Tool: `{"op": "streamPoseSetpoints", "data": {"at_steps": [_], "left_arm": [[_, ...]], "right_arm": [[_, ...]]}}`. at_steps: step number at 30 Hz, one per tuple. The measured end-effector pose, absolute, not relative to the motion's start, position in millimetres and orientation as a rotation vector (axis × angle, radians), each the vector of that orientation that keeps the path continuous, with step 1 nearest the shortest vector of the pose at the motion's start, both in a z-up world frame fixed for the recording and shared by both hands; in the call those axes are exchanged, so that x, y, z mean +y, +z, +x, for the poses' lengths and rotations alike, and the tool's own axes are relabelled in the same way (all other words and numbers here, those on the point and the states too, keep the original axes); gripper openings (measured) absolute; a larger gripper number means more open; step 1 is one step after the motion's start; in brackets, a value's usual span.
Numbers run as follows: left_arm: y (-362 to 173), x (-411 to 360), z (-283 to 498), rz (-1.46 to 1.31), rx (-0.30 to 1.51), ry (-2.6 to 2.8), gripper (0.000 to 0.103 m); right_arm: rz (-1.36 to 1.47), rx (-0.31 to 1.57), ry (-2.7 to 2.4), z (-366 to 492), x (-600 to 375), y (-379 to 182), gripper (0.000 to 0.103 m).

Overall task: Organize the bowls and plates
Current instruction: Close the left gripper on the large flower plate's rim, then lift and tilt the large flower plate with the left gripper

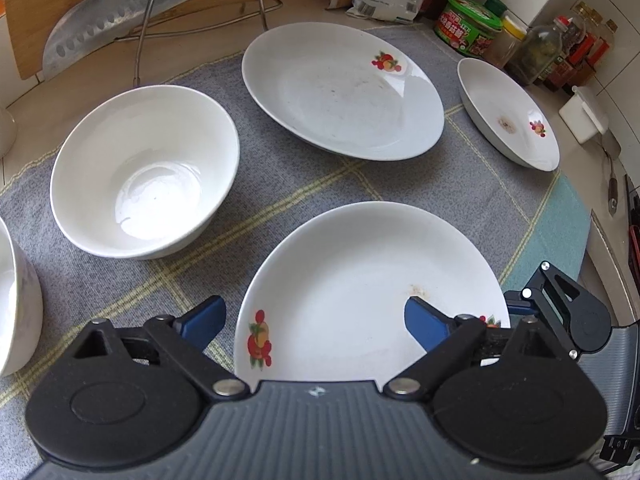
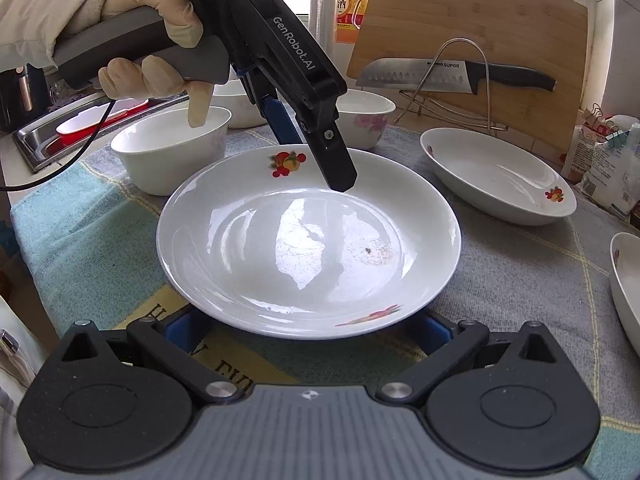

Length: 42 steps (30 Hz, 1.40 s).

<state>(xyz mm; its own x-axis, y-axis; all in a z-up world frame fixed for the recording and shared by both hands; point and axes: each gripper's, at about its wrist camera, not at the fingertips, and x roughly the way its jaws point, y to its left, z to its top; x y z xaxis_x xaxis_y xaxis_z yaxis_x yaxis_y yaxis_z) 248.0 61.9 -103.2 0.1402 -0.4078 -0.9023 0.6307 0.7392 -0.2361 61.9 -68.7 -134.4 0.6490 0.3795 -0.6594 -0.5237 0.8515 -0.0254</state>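
A white plate [image 1: 372, 288] with fruit prints lies on the checked cloth, nearest to both grippers, and fills the middle of the right wrist view [image 2: 308, 240]. My left gripper [image 1: 314, 324] is open and straddles its rim: one blue finger [image 1: 204, 320] stands outside, the other [image 1: 424, 328] over the plate's inside. A gloved hand [image 2: 160, 40] holds it tilted steeply down. My right gripper [image 2: 312, 330] is open at the opposite rim, its fingertips partly hidden beneath the plate's edge. A deep white bowl [image 1: 144, 172], a second plate [image 1: 344, 92] and a shallow dish [image 1: 508, 116] lie beyond.
More bowls [image 2: 172, 148] and a flowered bowl [image 2: 364, 120] stand near the sink [image 2: 80, 128]. A knife [image 2: 452, 72] on a wire rack leans against a cutting board [image 2: 480, 20]. Jars and bottles [image 1: 520, 40] line the wall. Another dish [image 2: 628, 288] sits at the right edge.
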Motion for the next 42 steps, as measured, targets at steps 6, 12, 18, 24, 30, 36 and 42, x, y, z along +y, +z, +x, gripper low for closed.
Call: {"op": "streamPoseSetpoints", "data": {"at_steps": [6, 12, 18, 24, 30, 36, 42], "left_arm": [[-109.1, 57.5, 251.1, 0.225, 1.269, -0.791, 0.083], [-111.7, 56.7, 254.9, 0.237, 1.296, -0.810, 0.079], [-111.3, 58.0, 257.1, 0.230, 1.306, -0.822, 0.079], [-111.4, 57.7, 256.4, 0.227, 1.297, -0.823, 0.079], [-110.8, 57.9, 254.3, 0.236, 1.291, -0.827, 0.078], [-109.8, 57.4, 251.4, 0.247, 1.284, -0.839, 0.078], [-108.7, 58.1, 252.0, 0.242, 1.284, -0.856, 0.078]], "right_arm": [[-0.221, 0.691, 0.517, 62.2, -68.2, -134.9, 0.103], [-0.220, 0.689, 0.515, 62.7, -68.4, -134.9, 0.103], [-0.221, 0.692, 0.514, 62.6, -67.8, -134.8, 0.103], [-0.221, 0.701, 0.508, 63.8, -66.6, -134.2, 0.103], [-0.224, 0.718, 0.497, 65.1, -64.9, -133.2, 0.103], [-0.225, 0.733, 0.485, 66.1, -63.7, -131.9, 0.103], [-0.230, 0.754, 0.480, 67.2, -63.5, -130.5, 0.103]]}}
